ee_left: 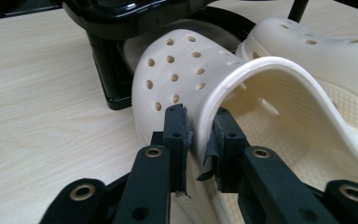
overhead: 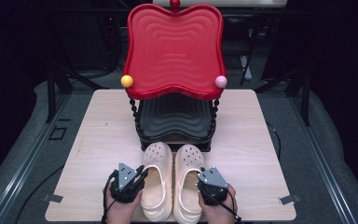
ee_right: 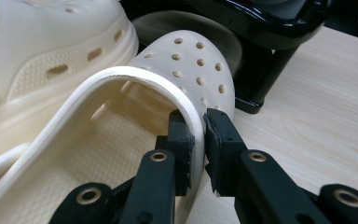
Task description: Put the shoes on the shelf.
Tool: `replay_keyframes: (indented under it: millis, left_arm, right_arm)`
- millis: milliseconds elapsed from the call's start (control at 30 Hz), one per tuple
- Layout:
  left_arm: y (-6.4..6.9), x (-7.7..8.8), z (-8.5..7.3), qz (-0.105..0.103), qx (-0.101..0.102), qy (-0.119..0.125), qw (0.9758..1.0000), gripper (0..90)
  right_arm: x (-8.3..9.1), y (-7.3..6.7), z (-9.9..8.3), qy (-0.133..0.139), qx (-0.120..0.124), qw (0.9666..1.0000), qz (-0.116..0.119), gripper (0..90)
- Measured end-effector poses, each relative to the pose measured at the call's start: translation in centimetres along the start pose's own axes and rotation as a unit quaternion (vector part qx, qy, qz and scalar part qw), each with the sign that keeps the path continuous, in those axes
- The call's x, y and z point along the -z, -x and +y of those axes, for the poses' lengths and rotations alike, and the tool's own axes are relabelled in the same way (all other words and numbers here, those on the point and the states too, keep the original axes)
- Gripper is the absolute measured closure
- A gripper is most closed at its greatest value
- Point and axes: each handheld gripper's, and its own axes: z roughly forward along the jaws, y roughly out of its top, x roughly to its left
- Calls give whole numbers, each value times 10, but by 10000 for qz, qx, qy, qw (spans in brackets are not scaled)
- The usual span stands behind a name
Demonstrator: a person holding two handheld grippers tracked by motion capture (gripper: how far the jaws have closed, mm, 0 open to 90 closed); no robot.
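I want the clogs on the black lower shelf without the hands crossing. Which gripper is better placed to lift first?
Neither clearly. The left gripper clamps the left clog at its outer rim, and the right gripper clamps the right clog likewise. Both toes already point at the black shelf, so probably lift together.

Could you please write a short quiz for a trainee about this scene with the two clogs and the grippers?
1. True or false: the left gripper pinches the outer wall of the left cream clog.
2. Which lies on the table? A) both clogs B) one clog C) neither.
3. What does the right gripper grip?

Key
1. True; one pad is outside the wall, the other inside.
2. A; both lie side by side, toes toward the black lower tray of the rack, under the red upper tray.
3. The outer wall of the right cream clog.
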Motion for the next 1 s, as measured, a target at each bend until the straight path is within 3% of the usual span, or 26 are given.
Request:
replay_keyframes:
  millis: [200, 367, 400, 433, 1000]
  left_arm:
    - [-3, 9, 4, -136, 14, -32, 9999, 818]
    - [-5, 21, 9, -91, -36, 38, 9999, 814]
    - [-6, 22, 10, -94, -22, 59, 9999, 814]
    - [-6, 25, 11, -123, -4, 97, 9999, 814]
    - [-3, 53, 34, -246, 9, 402, 9989, 816]
  right_arm:
    - [10, 6, 0, -31, -195, 9998, 31, 834]
    - [18, 11, 3, 106, -290, 9995, -3, 835]
    - [21, 11, 4, 31, -291, 9996, 14, 835]
    - [21, 12, 5, 199, -330, 9993, -7, 835]
    - [66, 18, 34, 718, -396, 9965, 151, 834]
